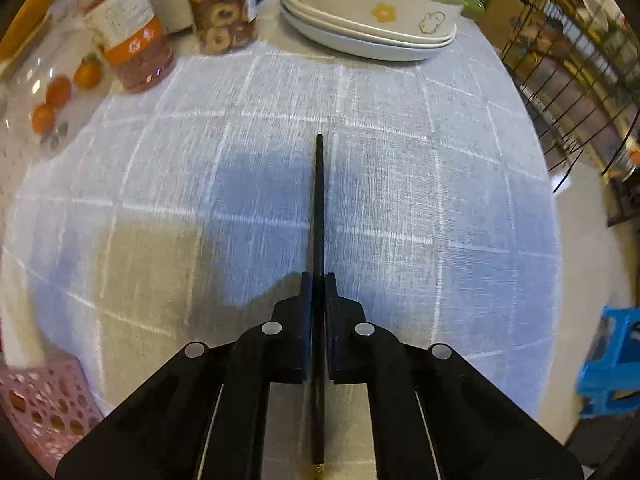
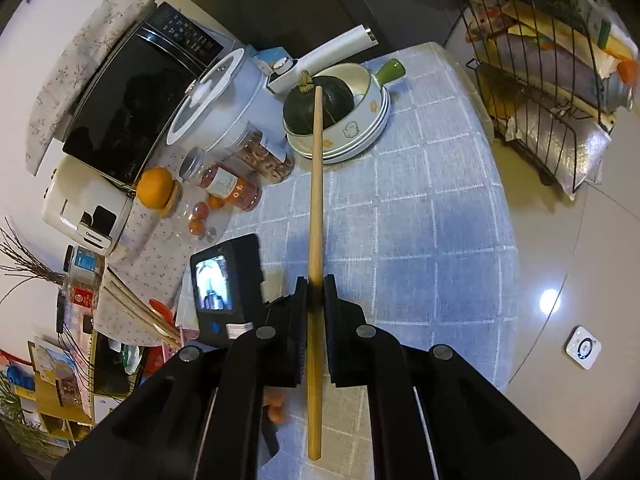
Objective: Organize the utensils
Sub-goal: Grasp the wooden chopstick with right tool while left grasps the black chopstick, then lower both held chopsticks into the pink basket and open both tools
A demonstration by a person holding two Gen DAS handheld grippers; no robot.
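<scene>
The left gripper [image 1: 319, 280] is clamped on a black chopstick [image 1: 319, 208], which points away from it over the checked surface [image 1: 400, 160] toward the stacked plates [image 1: 360, 36]. The right gripper [image 2: 316, 284] is clamped on a wooden chopstick [image 2: 316, 184]; its tip points at the plates [image 2: 360, 144], where a dark squash [image 2: 332, 108] sits. A pink basket [image 1: 44, 400] lies well short of the plates, beside the left gripper.

Both wrist views are aimed steeply down along the fingers; the tablecloth [image 1: 400, 184] and stacked plates [image 2: 360, 144] are shared, nearer from the left.
</scene>
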